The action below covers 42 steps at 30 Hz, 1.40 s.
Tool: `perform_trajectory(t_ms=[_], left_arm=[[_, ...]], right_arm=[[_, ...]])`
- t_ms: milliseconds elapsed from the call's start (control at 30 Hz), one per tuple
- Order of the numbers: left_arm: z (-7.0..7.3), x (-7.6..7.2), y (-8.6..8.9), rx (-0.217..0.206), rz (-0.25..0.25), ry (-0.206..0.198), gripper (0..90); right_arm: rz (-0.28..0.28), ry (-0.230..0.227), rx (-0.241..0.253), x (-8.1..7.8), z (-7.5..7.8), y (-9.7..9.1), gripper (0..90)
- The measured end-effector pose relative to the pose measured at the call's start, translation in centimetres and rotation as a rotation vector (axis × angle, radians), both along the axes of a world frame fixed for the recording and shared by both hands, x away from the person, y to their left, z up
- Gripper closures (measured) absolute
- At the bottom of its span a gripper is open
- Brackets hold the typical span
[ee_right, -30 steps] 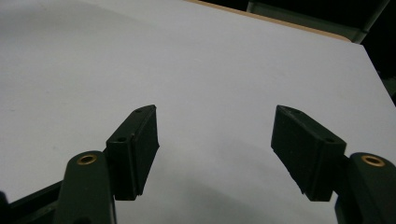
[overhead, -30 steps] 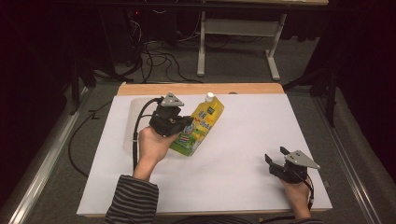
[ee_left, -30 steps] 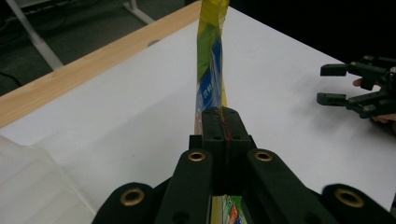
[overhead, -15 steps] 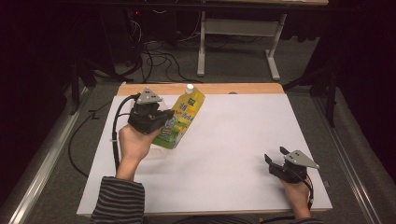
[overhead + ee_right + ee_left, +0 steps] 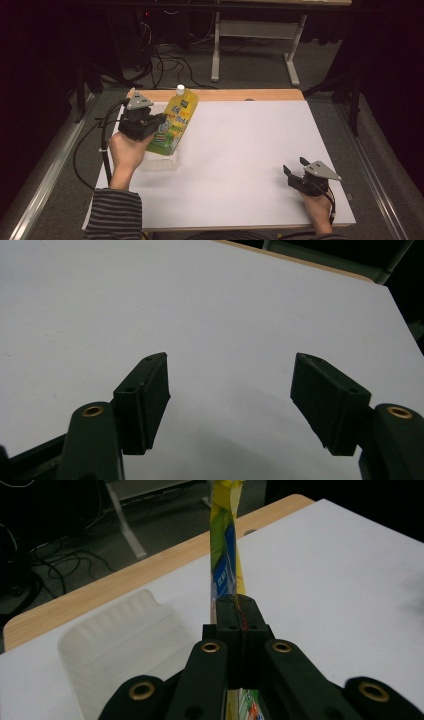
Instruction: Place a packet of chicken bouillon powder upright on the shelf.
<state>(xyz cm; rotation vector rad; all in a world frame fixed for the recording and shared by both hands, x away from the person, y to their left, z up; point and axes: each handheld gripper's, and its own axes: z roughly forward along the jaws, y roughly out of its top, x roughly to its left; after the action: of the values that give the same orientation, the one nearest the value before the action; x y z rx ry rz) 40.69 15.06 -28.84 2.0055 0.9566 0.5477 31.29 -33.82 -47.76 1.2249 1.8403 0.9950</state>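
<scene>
Two tongs work over the white surface (image 5: 240,150). The left tongs (image 5: 159,121) are clamped shut on a yellow-green refill pouch (image 5: 175,127), pinching it flat between the pads about midway along its body. The pouch hangs in the air above the surface's far left corner, tilted so its white cap (image 5: 180,90) points toward the far edge and its green bottom end points back toward the near edge. In the left gripper view the pouch (image 5: 226,555) shows edge-on as a thin yellow and blue strip rising from the closed pads.

Just under the pouch's lower end, near the left edge of the surface, lies a clear plastic tray (image 5: 160,162) with a ribbed wall; in the left gripper view the tray (image 5: 115,645) lies to the left of the jaws, close to the bare wooden strip (image 5: 235,95) along the far edge.

The right tongs (image 5: 295,169) rest near the near right corner, well apart from the pouch. In the right gripper view the right tongs (image 5: 230,400) stand wide open over bare white surface, with nothing between the pads.
</scene>
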Motion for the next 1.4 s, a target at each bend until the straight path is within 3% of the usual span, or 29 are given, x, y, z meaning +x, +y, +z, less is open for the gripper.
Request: perform_trajectory(t_ms=[167, 367, 500, 633, 767, 1000, 1200, 1400], left_arm=[[-1.2, 0.6, 0.1, 0.04, 0.022, 0.01, 90.0], [-2.3, 1.2, -0.2, 0.059, 0.011, 0.011, 90.0], [-3.5, 1.5, -0.9, 0.084, 0.013, -0.032, 90.0], [-4.0, 1.6, -1.3, 0.11, 0.015, -0.034, 90.0], [-4.5, 1.7, -0.8, 0.091, 0.017, -0.011, 90.0], [-4.8, 1.4, 0.0, 0.115, 0.024, 0.031, 90.0], [-4.4, 1.9, 0.6, 0.101, 0.04, 0.108, 89.8], [-4.3, 2.2, 0.7, 0.103, 0.055, 0.15, 88.2]], right_arm=[[-0.002, 0.003, -0.003, 0.0, 0.0, 0.1, 32.4], [-0.007, 0.005, -0.002, 0.0, 0.0, 0.1, 32.4], [-0.006, 0.006, -0.005, 0.0, 0.0, 0.1, 32.5], [-0.009, 0.007, -0.002, 0.0, 0.0, 0.1, 32.4], [-0.009, 0.005, -0.003, 0.0, 0.0, 0.1, 32.4], [-0.002, 0.0, -0.016, 0.0, 0.0, 0.1, 32.5], [-0.003, 0.001, -0.019, 0.0, 0.0, 0.2, 32.4], [-0.002, 0.0, -0.019, 0.0, 0.0, 0.2, 32.4]])
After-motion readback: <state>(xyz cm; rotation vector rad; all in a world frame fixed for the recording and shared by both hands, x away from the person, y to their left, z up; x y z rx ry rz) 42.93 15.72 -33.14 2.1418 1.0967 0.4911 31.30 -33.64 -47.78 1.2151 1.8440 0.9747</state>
